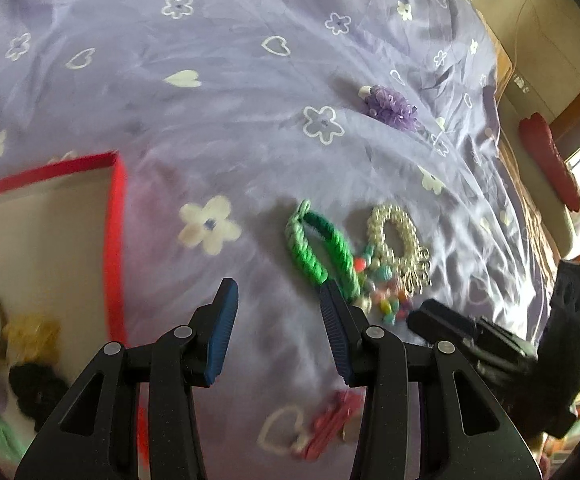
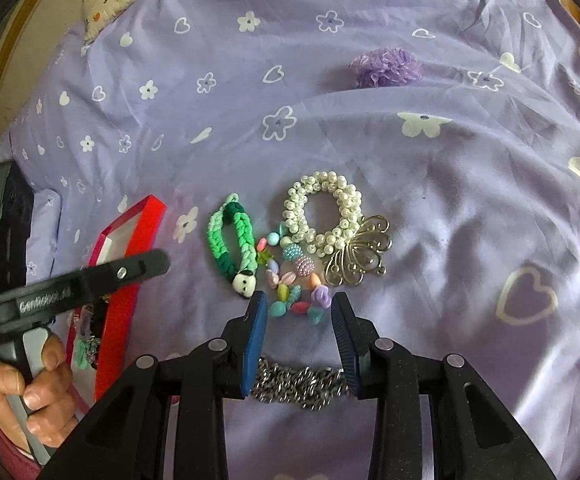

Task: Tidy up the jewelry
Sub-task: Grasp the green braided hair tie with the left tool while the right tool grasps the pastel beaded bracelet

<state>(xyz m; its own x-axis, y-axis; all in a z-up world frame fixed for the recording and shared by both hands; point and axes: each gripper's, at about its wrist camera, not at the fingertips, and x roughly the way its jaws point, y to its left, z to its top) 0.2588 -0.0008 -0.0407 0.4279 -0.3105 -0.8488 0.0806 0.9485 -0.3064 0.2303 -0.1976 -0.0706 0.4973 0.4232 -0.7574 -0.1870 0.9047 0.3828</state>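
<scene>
The left gripper point(image 1: 276, 296) hangs with jaws parted, empty, over the lilac flower-print bedsheet point(image 1: 210, 100), beside the red-rimmed cardboard box point(image 1: 116, 240). The right gripper point(image 2: 299, 307), jaws parted and empty, frames the pastel plastic bead bracelet point(image 2: 294, 288). The green braided cord bracelet point(image 2: 232, 236) and white pearl bracelet point(image 2: 322, 208) lie just beyond.

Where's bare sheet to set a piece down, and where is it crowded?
Bare sheet lies between the red box and green braided bracelet, and between the pearl bracelet and purple scrunchie. Crowded: beaded bracelet, butterfly charm and chain cluster at the right gripper.
</scene>
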